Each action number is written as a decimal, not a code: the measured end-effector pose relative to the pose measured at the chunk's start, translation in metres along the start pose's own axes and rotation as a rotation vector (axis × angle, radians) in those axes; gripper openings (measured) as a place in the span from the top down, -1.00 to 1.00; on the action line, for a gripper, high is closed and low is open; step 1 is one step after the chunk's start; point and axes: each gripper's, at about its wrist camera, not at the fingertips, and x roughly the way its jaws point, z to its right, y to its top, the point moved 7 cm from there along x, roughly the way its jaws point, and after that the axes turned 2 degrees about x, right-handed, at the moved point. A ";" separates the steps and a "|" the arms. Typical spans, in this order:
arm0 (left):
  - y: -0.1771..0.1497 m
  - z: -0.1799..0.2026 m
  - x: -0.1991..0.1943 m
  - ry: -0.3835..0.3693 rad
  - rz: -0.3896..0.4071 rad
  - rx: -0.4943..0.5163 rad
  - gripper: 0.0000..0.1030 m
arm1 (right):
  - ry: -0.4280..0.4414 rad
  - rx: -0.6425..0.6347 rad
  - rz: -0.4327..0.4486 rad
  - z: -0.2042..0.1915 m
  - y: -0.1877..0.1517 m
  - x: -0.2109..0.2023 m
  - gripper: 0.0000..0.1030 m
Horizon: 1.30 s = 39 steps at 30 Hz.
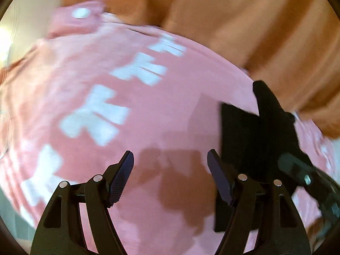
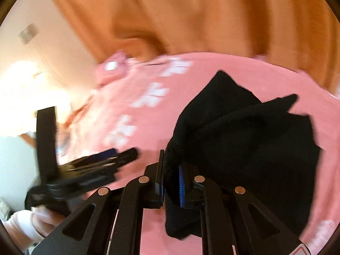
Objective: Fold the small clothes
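Right hand-held gripper (image 2: pixel 171 182) pinching black garment (image 2: pixel 244 131), its length trailing away over pink cloth (image 2: pixel 265 70), left hand-held gripper (image 1: pixel 170 174) spread, empty

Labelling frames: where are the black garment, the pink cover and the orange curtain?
black garment (image 2: pixel 244 131), right wrist view, its middle
pink cover (image 1: pixel 170 110), left wrist view, bare part
orange curtain (image 2: pixel 191 17), right wrist view, a fold

Two wrist fisheye views, both angled steeply down and close over the same cloth.
Each looks forward along its own fingers at the pink fabric sheet with white block prints (image 1: pixel 148 110) and the black knit garment (image 2: pixel 244 131); orange curtain folds (image 2: pixel 191 17) fill the top of both.
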 end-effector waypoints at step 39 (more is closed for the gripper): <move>-0.058 0.162 0.052 -0.233 -0.164 0.307 -0.51 | -0.239 0.243 0.100 0.193 0.002 -0.055 0.96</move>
